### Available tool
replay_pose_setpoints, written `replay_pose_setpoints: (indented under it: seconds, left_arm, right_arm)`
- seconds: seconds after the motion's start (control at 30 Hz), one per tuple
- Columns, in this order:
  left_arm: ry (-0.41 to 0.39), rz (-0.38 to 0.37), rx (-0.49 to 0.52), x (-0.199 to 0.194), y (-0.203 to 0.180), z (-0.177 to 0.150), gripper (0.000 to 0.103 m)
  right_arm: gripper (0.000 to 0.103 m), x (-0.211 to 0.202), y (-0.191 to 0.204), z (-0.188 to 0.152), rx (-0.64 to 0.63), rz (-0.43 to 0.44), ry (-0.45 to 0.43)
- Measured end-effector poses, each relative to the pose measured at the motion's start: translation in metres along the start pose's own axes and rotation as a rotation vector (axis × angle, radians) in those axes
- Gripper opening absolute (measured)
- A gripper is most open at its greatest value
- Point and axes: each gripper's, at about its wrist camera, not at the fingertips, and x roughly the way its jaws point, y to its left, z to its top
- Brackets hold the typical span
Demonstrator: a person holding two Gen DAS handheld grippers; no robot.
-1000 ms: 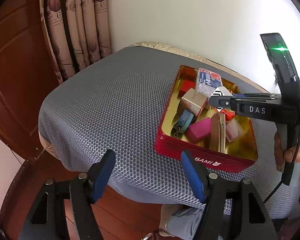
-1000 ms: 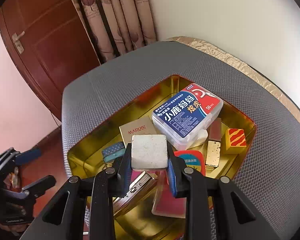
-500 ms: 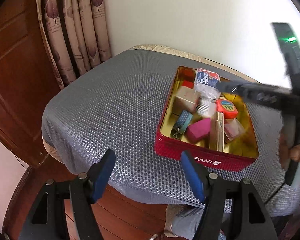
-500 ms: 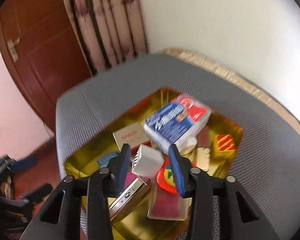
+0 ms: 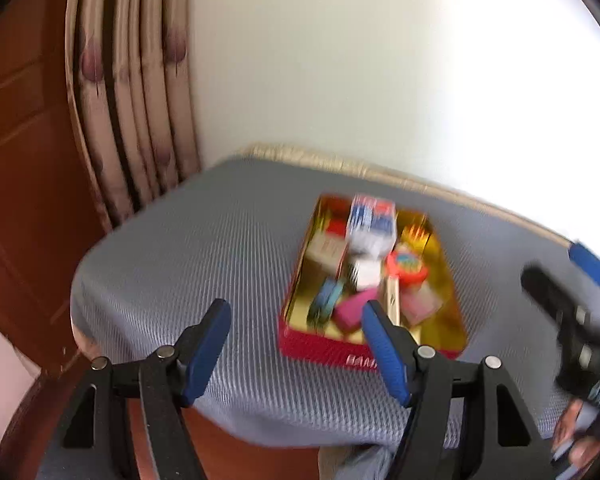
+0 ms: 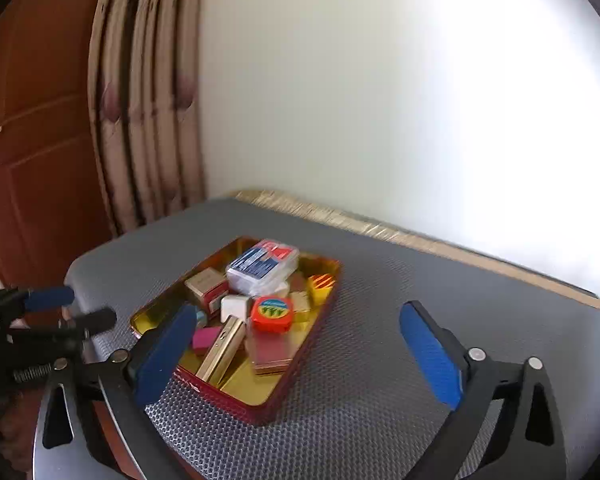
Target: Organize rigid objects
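A red tin with a gold inside (image 5: pixel 324 346) (image 6: pixel 300 364) sits on the grey mesh mat (image 5: pixel 204 256) (image 6: pixel 420 320). It holds several small things: a white cube (image 6: pixel 235 306) (image 5: pixel 367 274), a blue-and-red clear box (image 6: pixel 262 266) (image 5: pixel 370 220), a red round case (image 6: pixel 271 313), a gold bar (image 6: pixel 222 350), a pink block (image 6: pixel 205 338) (image 5: pixel 350 312). My left gripper (image 5: pixel 296 354) is open and empty, near the tin's front edge. My right gripper (image 6: pixel 300 354) is open wide and empty, pulled back above the tin; it also shows in the left wrist view (image 5: pixel 560 284).
The mat covers a table with a gold cloth edge (image 6: pixel 380 232) against a white wall (image 6: pixel 380 100). Patterned curtains (image 5: pixel 132 100) and a brown wooden door (image 6: pixel 32 160) stand at the left. The left gripper also shows at the left of the right wrist view (image 6: pixel 68 308).
My right gripper opened and let the white cube drop into the tin, then drew back and up. Both views pulled away from the tin.
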Motion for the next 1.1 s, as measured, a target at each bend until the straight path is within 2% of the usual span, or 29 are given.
replay_pose_setpoints:
  seconds: [0.07, 0.17, 0.4, 0.5, 0.77, 0.87, 0.97, 1.1]
  left_arm:
    - [-0.050, -0.002, 0.026, -0.009, -0.003, 0.004, 0.070]
    - [-0.071, 0.024, 0.036, -0.016, -0.006, 0.004, 0.071]
    - [-0.049, -0.002, 0.040, -0.023, -0.007, -0.002, 0.071]
    - [-0.042, -0.012, 0.055, -0.025, -0.011, -0.004, 0.071]
    - [-0.036, -0.022, 0.067, -0.025, -0.014, -0.005, 0.071]
    - [-0.034, -0.056, 0.049, -0.027, -0.010, -0.005, 0.078]
    - [-0.058, -0.049, 0.040, -0.031, -0.007, -0.004, 0.082]
    - [-0.070, -0.050, 0.025, -0.034, -0.004, -0.002, 0.082]
  right_arm:
    - [0.102, -0.011, 0.003, -0.001, 0.000, -0.060, -0.023]
    - [0.102, -0.026, 0.004, -0.001, 0.020, -0.128, -0.049]
    - [0.102, -0.049, 0.004, -0.005, 0.040, -0.146, -0.054]
    - [0.102, -0.057, 0.005, -0.008, 0.039, -0.183, -0.054]
    - [0.103, -0.070, 0.005, -0.010, 0.056, -0.156, -0.064]
    - [0.103, -0.071, 0.008, -0.010, 0.037, -0.147, -0.064]
    - [0.103, -0.072, 0.013, -0.011, 0.016, -0.134, -0.068]
    - [0.103, -0.075, 0.018, -0.010, -0.004, -0.123, -0.075]
